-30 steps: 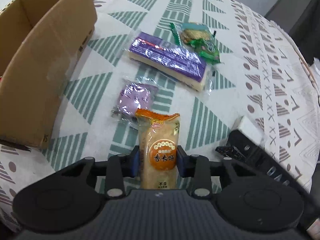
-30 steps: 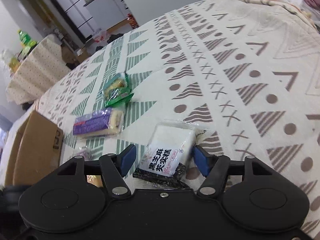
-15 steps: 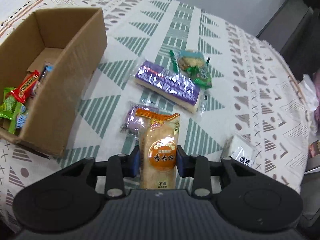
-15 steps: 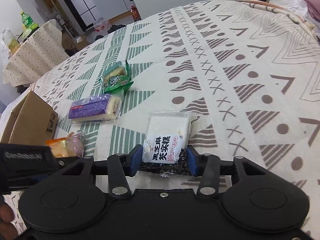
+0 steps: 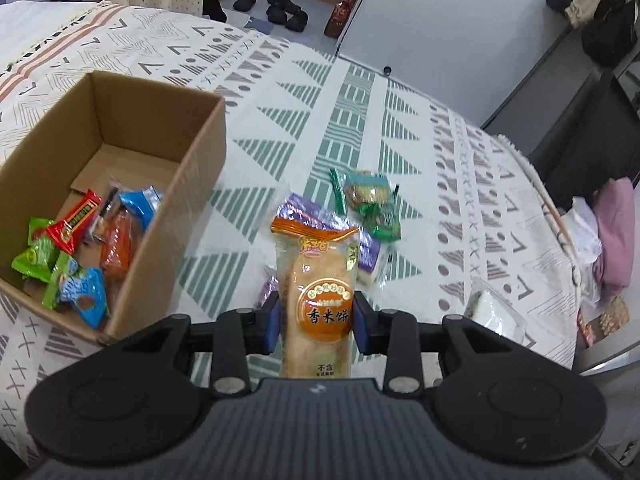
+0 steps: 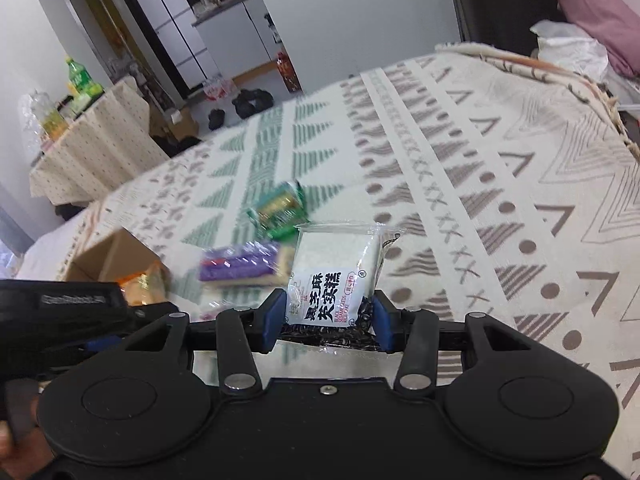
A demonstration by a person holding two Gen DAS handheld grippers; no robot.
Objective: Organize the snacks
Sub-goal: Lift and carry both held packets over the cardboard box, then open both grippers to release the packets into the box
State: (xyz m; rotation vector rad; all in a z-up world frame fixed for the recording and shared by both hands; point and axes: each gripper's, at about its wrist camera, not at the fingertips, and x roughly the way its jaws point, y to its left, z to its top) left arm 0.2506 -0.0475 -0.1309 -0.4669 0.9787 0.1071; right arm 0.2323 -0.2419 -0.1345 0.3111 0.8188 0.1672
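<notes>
**Both tongs loaded, box to the near left**

The left tongs (image 5: 315,322) are clenched on an orange rice cracker packet (image 5: 318,300), which stands upright between the blue pads with its long axis running away from the camera. The cardboard box (image 5: 192,208) sits open on the patterned table (image 5: 460,184), to the left of this packet and slightly lower, already holding several wrapped snacks (image 5: 80,248). The right tongs (image 6: 326,322) grip a white sesame cake packet (image 6: 334,276) by its near end, lifted off the cloth. The box lies far to their left, past the left tongs, so the left hand is the nearer one and looks due to drop first, moving leftward over the box wall. A purple bar (image 6: 240,266) and a green packet (image 6: 278,210) remain on the table.
</notes>
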